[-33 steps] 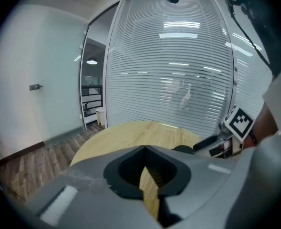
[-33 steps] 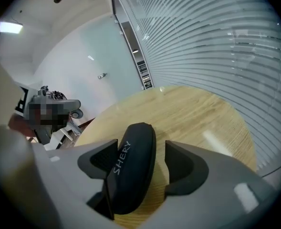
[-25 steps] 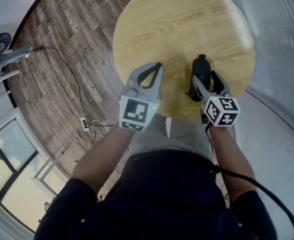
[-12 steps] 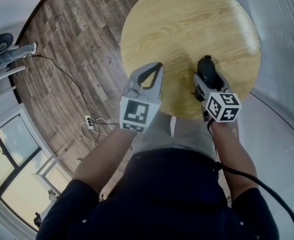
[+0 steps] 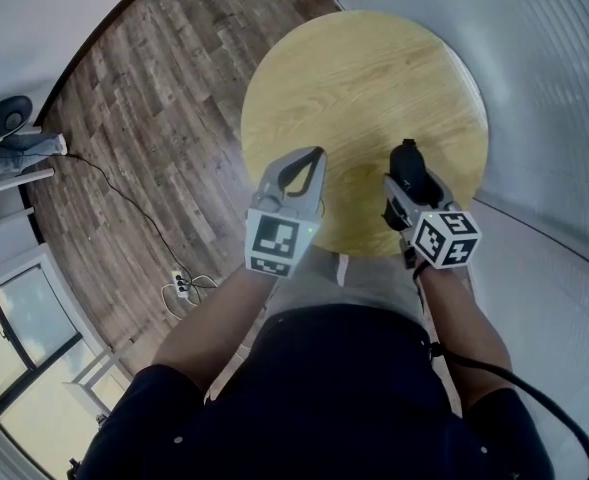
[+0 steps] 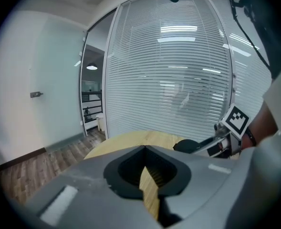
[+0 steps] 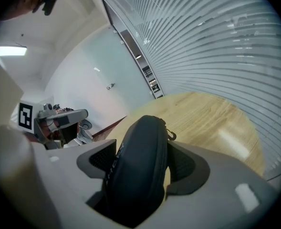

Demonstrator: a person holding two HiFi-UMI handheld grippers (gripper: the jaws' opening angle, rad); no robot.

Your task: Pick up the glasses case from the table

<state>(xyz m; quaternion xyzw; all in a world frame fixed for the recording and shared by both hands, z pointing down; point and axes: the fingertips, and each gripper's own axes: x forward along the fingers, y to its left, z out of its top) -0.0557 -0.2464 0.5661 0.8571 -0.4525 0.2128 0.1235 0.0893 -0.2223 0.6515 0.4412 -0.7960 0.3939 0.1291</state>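
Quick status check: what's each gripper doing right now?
Left gripper: closed, nothing between its jaws.
Right gripper: closed on the glasses case.

An office: slatted blinds (image 5: 564,78) cover the glazed wall at right, plank floor (image 5: 144,108) upper left, round wooden table (image 5: 354,78) centre.

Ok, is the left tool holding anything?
No, the left tool is shut on nothing; only the wooden table shows through its jaws.

Wood-plank floor (image 5: 144,98) carries a thin black cable (image 5: 124,196) — ending by a white plug strip (image 5: 181,286); slatted blinds (image 6: 178,80) stand beyond.
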